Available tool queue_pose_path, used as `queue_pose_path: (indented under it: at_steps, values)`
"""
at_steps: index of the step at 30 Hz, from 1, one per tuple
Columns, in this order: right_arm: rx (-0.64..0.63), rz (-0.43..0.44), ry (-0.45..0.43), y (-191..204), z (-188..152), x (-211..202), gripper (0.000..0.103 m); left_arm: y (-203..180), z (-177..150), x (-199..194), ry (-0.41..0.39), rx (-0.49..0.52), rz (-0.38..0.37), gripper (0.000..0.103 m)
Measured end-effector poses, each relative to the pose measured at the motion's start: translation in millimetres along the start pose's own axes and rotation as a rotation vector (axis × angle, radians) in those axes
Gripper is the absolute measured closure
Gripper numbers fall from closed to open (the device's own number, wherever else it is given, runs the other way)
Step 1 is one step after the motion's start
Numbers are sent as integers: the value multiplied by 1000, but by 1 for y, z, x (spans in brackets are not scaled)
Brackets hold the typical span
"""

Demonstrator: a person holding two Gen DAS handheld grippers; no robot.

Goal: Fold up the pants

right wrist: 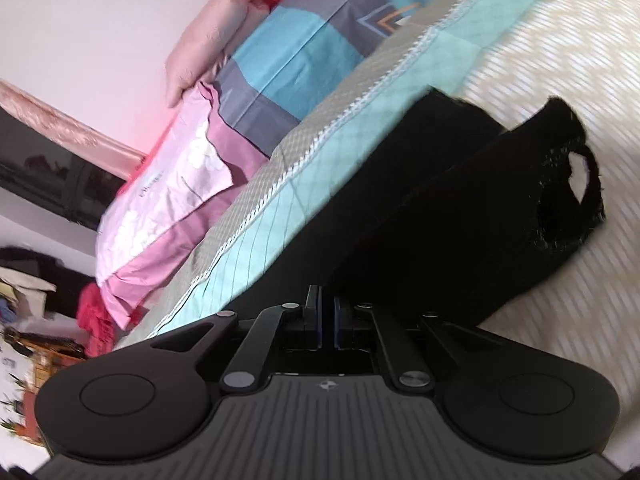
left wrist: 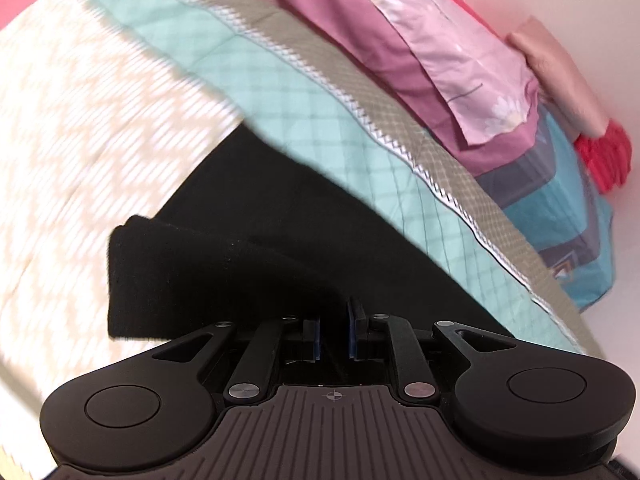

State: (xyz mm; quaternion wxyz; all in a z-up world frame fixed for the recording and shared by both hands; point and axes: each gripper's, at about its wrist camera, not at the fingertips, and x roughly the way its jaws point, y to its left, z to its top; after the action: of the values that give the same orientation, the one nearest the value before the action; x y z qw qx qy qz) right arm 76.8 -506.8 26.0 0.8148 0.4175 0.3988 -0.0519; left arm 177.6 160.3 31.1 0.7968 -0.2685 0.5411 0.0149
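Observation:
Black pants (left wrist: pixel 240 240) lie on a bed, across a cream patterned quilt and its teal band. In the left wrist view my left gripper (left wrist: pixel 334 312) has its jaws close together at the near edge of the fabric, which runs straight into the tips; a doubled flap of cloth sticks out to the left (left wrist: pixel 132 272). In the right wrist view the pants (right wrist: pixel 440 200) rise toward my right gripper (right wrist: pixel 327 296). Its jaws are pressed nearly together on the cloth's edge. A folded layer with a small loop (right wrist: pixel 580 176) lies at the far right.
The cream quilt (left wrist: pixel 80 140) and its teal band (left wrist: pixel 280 100) cover the bed. Pink pillows (left wrist: pixel 440 40), a blue patterned pillow (left wrist: pixel 560 200) and a red cloth (left wrist: pixel 604 156) line the wall side. Household clutter (right wrist: pixel 24 300) stands beyond the bed's edge at the left.

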Motion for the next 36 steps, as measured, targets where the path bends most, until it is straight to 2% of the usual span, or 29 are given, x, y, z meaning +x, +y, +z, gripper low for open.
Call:
queue_pose_path:
  at_steps: [2, 3, 4, 5, 7, 9, 11, 12, 14, 18, 20, 22, 24, 26, 28, 29, 30, 34, 35, 36]
  values:
    - [-34, -15, 18, 11, 25, 31, 96, -11, 24, 28, 39, 14, 22, 29]
    - [-18, -27, 55, 12, 36, 50, 93, -15, 33, 43, 88, 16, 31, 25]
    - [21, -50, 92, 9, 46, 67, 90, -11, 41, 51, 154, -10, 43, 14]
    - [73, -82, 98, 6, 54, 80, 84, -9, 48, 56, 203, -46, 43, 11]
    - [93, -75, 56, 3, 66, 89, 78, -9, 59, 58, 235, -77, 12, 2]
    - [89, -12, -22, 0, 74, 82, 61, -10, 68, 47, 201, -77, -34, 0]
    - [112, 78, -152, -13, 76, 62, 51, -8, 75, 31, 102, -72, -66, 0]
    - [132, 87, -217, -20, 75, 50, 46, -4, 76, 22, 44, -78, -70, 0]
    - [145, 6, -314, -33, 71, 28, 44, 2, 76, 11, -40, -105, -37, 0]
    - [82, -208, -450, -49, 38, -10, 44, 4, 57, 8, -73, -61, 82, 0]
    - [85, -300, -472, -53, 14, -18, 44, 5, 44, -1, -101, -38, 116, 0]
    - [99, -291, -446, -58, -9, -17, 43, 3, 29, -6, -145, -25, 131, 0]
    - [86, -263, -380, -60, -20, -8, 37, -3, 15, -10, -160, -2, 147, 0]
    - [63, -270, -342, -58, -20, 6, 37, -8, 4, -7, -158, 25, 153, 0]
    - [39, -295, -365, -51, -16, 13, 46, -15, -5, -1, -139, 56, 164, 0]
    - [27, -331, -375, -46, -11, 18, 80, -17, -9, 1, -129, 69, 166, 0]
    - [16, -353, -367, -42, -10, 21, 88, -18, -11, 3, -114, 77, 166, 0]
    - [-84, -342, -416, -20, -6, 11, 88, -19, -20, 20, -59, 127, 150, 0]
    - [-77, -371, -375, -25, -2, 19, 85, -18, -21, 27, -41, 134, 165, 0]
    - [-32, -412, -306, -33, 1, 25, 77, -17, -21, 34, -26, 134, 183, 0]
